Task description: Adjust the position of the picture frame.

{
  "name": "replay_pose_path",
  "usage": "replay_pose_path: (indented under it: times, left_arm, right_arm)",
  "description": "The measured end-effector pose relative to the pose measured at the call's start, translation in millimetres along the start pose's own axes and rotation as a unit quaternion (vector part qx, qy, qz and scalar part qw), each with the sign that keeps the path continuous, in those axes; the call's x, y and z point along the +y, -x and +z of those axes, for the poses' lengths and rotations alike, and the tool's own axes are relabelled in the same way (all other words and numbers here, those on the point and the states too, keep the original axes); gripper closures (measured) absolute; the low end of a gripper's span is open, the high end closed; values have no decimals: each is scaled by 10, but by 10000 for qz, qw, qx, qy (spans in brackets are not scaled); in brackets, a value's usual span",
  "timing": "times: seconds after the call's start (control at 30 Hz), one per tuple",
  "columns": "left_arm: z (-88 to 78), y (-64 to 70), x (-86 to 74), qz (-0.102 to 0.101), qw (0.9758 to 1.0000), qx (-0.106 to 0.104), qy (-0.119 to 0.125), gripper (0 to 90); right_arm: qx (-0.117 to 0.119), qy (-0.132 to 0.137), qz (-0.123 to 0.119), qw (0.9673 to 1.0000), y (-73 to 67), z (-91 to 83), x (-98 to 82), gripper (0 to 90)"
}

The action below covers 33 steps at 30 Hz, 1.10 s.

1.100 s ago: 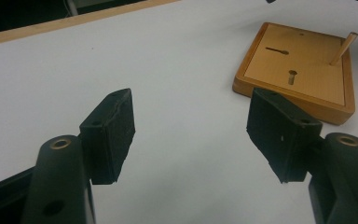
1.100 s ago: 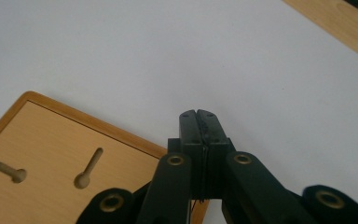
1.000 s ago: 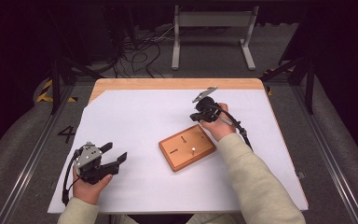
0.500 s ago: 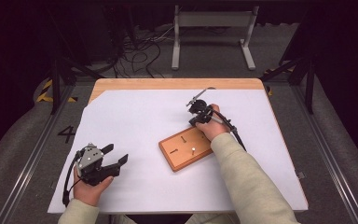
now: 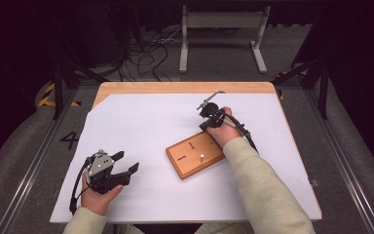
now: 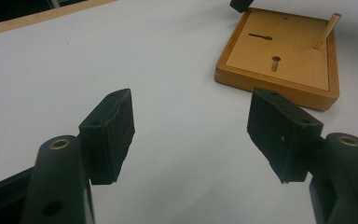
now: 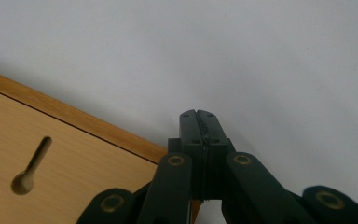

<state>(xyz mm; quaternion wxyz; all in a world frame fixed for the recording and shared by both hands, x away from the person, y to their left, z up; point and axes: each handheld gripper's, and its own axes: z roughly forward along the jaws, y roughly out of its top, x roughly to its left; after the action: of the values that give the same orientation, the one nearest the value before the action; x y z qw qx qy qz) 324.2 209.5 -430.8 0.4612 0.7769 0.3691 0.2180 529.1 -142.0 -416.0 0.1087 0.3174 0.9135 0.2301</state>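
Observation:
A square wooden board lies on the white sheet near the table's middle. It has two keyhole slots and one short upright peg. My right gripper points down at the sheet just past the board's far edge. In the right gripper view my right gripper is shut with nothing between its pads, and the board with a keyhole slot lies to the left. My left gripper rests at the front left. The left gripper view has it open and empty, aimed toward the board and the peg.
The white sheet covers most of the wooden table. Beyond the far edge are a metal stand and cables on the floor. Rails run along both sides of the table.
My right gripper has shifted slightly left and tipped further down toward the board's far edge. The left gripper has stayed in place.

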Motion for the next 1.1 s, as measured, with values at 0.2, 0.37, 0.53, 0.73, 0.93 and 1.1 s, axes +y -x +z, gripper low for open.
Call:
replay_pose_path:
  times: [0.2, 0.37, 0.53, 0.73, 0.93, 1.1]
  left_arm:
    - [0, -25, -13, -33, 10000, -11, 1, 323]
    - [2, -21, -12, -33, 10000, -42, -9, 321]
    - [12, -5, -6, -29, 10000, -66, -13, 321]
    - [28, 30, 13, 32, 9999, -162, -30, 325]
    - [69, 121, 44, 252, 9980, -580, -95, 442]
    - [132, 247, 87, 647, 9905, -1196, -198, 766]
  right_arm:
    - [-58, -27, -42, 10000, -4, 38, 4, 900]
    - [1, -188, -33, 9998, -21, -3, -35, 900]
    - [126, -374, -96, 9992, -54, -86, -148, 900]
    - [292, -455, -81, 9985, -108, -155, -275, 900]
    - [138, 105, -20, 9998, -148, -301, -394, 900]
    - [233, 541, -71, 9982, -246, -540, -522, 900]
